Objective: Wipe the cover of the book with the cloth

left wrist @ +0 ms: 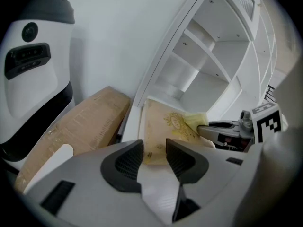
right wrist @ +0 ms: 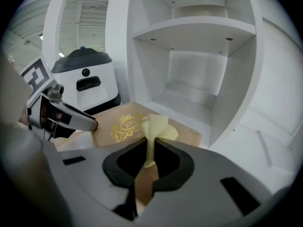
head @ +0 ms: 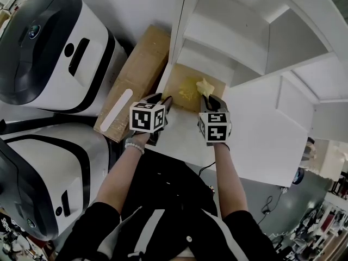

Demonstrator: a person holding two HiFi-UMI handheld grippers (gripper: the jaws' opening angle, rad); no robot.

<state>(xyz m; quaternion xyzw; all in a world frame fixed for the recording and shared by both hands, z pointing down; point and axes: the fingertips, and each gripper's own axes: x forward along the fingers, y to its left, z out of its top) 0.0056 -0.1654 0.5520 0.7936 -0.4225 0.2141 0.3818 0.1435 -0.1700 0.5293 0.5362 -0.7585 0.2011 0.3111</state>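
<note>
A tan book [head: 182, 88] with a gold emblem lies flat on the bottom board of a white shelf unit. My right gripper [head: 211, 99] is shut on a pale yellow cloth [head: 204, 86], which stands bunched above the book's right part. In the right gripper view the cloth [right wrist: 156, 126] rises from between the closed jaws, over the book [right wrist: 118, 126]. My left gripper [head: 161, 99] is at the book's near left corner. Its jaws stand apart in the left gripper view [left wrist: 154, 152], with the book's near edge [left wrist: 156, 136] showing in the gap. The cloth [left wrist: 195, 120] appears there at the right.
A long cardboard box [head: 136, 78] leans left of the shelf unit [head: 244, 37]. Two large white-and-black machines [head: 54, 48] [head: 43, 178] stand further left. The white board [head: 255, 140] runs on to the right of the book.
</note>
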